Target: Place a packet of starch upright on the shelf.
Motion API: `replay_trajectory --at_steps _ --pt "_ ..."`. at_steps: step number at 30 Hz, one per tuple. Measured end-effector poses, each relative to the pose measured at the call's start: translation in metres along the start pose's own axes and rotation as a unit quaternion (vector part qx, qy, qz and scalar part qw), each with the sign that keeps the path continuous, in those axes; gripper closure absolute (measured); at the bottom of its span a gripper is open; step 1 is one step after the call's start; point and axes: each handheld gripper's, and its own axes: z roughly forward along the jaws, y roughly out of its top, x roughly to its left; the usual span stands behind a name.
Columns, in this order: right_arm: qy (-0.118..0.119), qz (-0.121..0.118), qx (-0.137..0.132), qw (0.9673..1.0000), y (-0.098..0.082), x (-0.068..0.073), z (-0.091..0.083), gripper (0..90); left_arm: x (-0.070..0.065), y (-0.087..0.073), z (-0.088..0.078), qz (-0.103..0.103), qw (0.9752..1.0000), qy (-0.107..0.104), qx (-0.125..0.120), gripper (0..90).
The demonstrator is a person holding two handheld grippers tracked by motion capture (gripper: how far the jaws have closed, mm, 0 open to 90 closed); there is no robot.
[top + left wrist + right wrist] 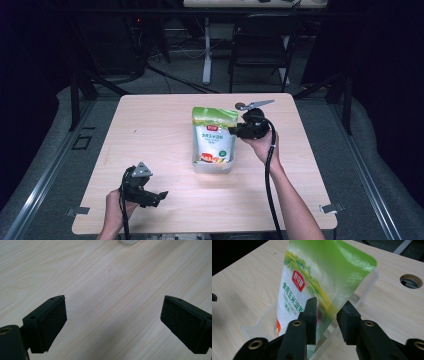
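A green and white stand-up pouch (215, 135) sits upright in a clear plastic container (213, 166) at the table's middle. My right gripper (235, 131) reaches in from the pouch's right side. In the right gripper view the pouch (317, 277) has its lower edge between the jaws of that gripper (327, 312), which stand a little apart with a gap beside the far pad, so they do not press on it. The container's rim (365, 290) lies just behind. My left gripper (161, 196) rests near the front left, its jaws (113, 320) wide apart over bare wood.
The light wooden table (150, 130) has a round hole (411, 281) near its edge, beyond the pouch. A dark chair (262, 40) and a desk leg stand on the floor behind the table. Metal rails run along both sides.
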Motion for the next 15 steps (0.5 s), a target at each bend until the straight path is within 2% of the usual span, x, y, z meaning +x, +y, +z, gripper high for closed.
replay_trajectory --at_steps 4,5,8,11,12,13,14,15 --pt "-0.002 0.005 -0.001 1.0 0.001 -0.001 -0.007 59.6 0.0 0.0 0.0 0.0 1.0 0.0 0.0 6.7" --pt "-0.003 0.01 -0.003 0.9999 0.001 -0.002 -0.013 50.6 0.0 0.0 0.0 0.0 1.0 0.0 -0.001 6.7" --pt "0.005 0.013 0.0 0.9999 0.002 -0.002 -0.022 41.3 0.0 0.0 0.0 0.0 1.0 0.0 0.0 6.7" --pt "0.002 0.004 0.001 1.0 0.004 0.002 -0.034 32.7 0.0 0.0 0.0 0.0 1.0 0.001 0.001 6.7" --pt "-0.001 -0.002 0.006 1.0 0.004 0.003 -0.037 25.7 -0.001 0.0 0.0 0.001 1.0 0.001 0.0 6.7" --pt "-0.001 -0.002 0.006 1.0 0.004 0.003 -0.037 25.7 -0.001 0.0 0.0 0.001 1.0 0.001 0.0 6.7" --pt "-0.007 -0.009 0.009 0.9999 0.003 0.006 -0.043 19.5 -0.001 0.0 0.0 0.001 1.0 0.001 0.0 6.7" --pt "-0.009 -0.011 0.011 0.9999 0.003 0.007 -0.047 17.2 -0.001 0.0 0.0 0.001 1.0 0.001 0.0 6.7"
